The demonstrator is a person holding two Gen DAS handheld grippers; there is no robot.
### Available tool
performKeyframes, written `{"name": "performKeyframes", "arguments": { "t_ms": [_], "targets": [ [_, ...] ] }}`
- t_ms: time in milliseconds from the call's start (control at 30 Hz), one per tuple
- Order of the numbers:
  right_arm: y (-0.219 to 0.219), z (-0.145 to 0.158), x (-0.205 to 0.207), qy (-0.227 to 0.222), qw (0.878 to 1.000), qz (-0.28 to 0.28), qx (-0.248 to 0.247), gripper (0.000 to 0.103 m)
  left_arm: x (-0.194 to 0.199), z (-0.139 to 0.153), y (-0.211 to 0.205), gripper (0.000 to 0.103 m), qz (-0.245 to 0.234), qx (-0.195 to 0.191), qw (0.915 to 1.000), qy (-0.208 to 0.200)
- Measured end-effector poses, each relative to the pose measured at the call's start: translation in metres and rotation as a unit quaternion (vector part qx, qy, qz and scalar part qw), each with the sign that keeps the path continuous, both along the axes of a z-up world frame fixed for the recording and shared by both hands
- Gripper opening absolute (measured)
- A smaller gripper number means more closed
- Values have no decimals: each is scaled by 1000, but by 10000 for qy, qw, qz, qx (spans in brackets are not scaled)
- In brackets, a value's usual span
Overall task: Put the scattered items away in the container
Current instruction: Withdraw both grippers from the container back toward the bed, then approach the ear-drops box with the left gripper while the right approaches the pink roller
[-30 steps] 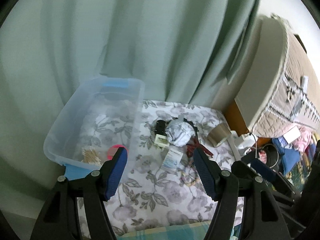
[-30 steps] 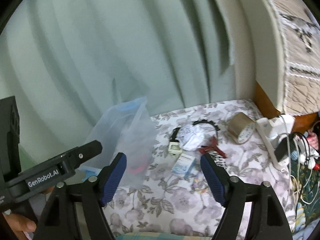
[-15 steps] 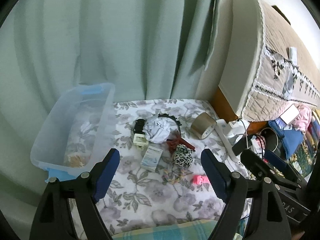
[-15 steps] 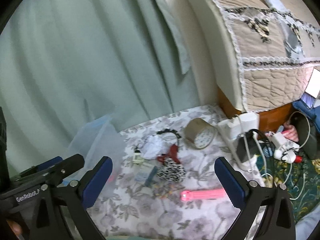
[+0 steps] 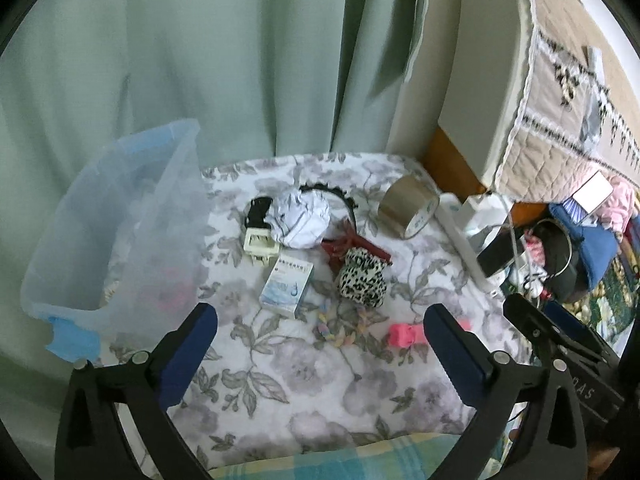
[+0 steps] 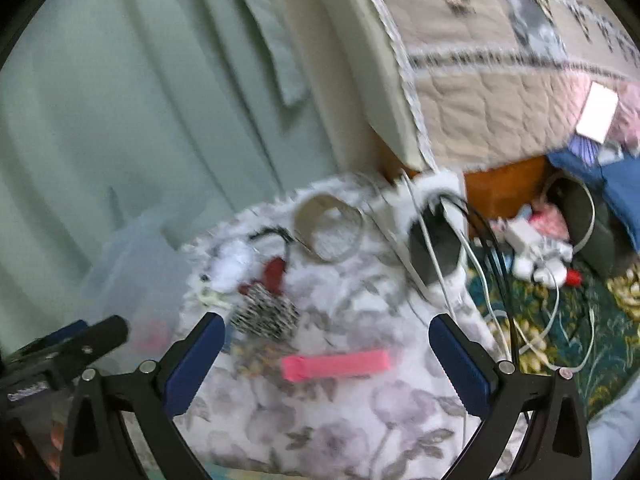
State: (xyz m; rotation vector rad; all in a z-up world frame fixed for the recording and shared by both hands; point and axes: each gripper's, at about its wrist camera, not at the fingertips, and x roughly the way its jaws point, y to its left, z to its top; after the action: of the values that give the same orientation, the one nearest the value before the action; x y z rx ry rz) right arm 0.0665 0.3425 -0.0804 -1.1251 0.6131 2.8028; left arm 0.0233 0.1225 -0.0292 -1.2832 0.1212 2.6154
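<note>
A clear plastic bin (image 5: 120, 220) stands at the left of the flowered table cloth (image 5: 304, 384). Scattered beside it lie crumpled white paper (image 5: 300, 218), a cream hair claw (image 5: 260, 246), a small blue-white box (image 5: 286, 282), a leopard scrunchie (image 5: 362, 278), a red bow (image 5: 348, 246), a tape roll (image 5: 408, 208) and a pink clip (image 5: 404, 334). My left gripper (image 5: 320, 316) hovers over the cloth with its jaws opening and nothing between them. My right gripper (image 6: 326, 322) is open above the pink clip (image 6: 336, 364), without touching it. The right wrist view is blurred.
A green curtain (image 5: 240, 60) hangs behind the table. A padded bed end (image 5: 492, 80) rises at the right. A white power strip (image 5: 464, 240) and cables (image 6: 472, 264) lie along the table's right edge, with clutter (image 5: 568, 248) on the floor beyond.
Both grippers moved down and to the right, away from the bin and over the scattered items. Both pairs of jaws spread wider. The pink clip came into view.
</note>
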Motion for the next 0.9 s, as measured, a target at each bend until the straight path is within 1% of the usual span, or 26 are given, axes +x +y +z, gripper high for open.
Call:
{"name": "performKeyframes", "arguments": {
  "t_ms": [67, 167, 267, 367, 433, 500, 600, 667, 733, 833, 900],
  "targets": [
    [2, -11, -4, -140, 9999, 28, -34, 103, -4, -10, 0, 103, -18, 2, 9999, -109],
    [-4, -27, -12, -414, 9988, 199, 141, 103, -13, -29, -2, 103, 13, 95, 9993, -369],
    [-11, -39, -20, -588, 9974, 366, 221, 103, -21, -45, -2, 103, 7, 90, 9989, -470],
    [-19, -51, -27, -780, 9948, 558, 354, 103, -29, -59, -2, 103, -20, 105, 9982, -594],
    [-22, -62, -33, -960, 9926, 661, 354, 103, -36, -70, -3, 103, -79, 211, 9971, -724],
    [-24, -71, -38, -1163, 9900, 716, 360, 103, -42, -79, -3, 103, -146, 232, 9957, -882],
    [-26, -82, -43, -1343, 9871, 803, 348, 103, -51, -93, 0, 103, -282, 44, 9938, -1079],
    [-27, -88, -46, -1406, 9861, 812, 348, 103, -56, -99, 2, 103, -302, -174, 9937, -1061],
    [-27, -93, -50, -1532, 9842, 832, 321, 103, -63, -105, 1, 103, -267, -311, 9939, -1027],
    [-29, -102, -56, -1735, 9804, 885, 281, 103, -75, -112, -6, 103, -154, -334, 9936, -1070],
    [-30, -107, -59, -1833, 9786, 883, 314, 103, -85, -118, -12, 103, -53, -416, 9931, -1093]
  ]
}}
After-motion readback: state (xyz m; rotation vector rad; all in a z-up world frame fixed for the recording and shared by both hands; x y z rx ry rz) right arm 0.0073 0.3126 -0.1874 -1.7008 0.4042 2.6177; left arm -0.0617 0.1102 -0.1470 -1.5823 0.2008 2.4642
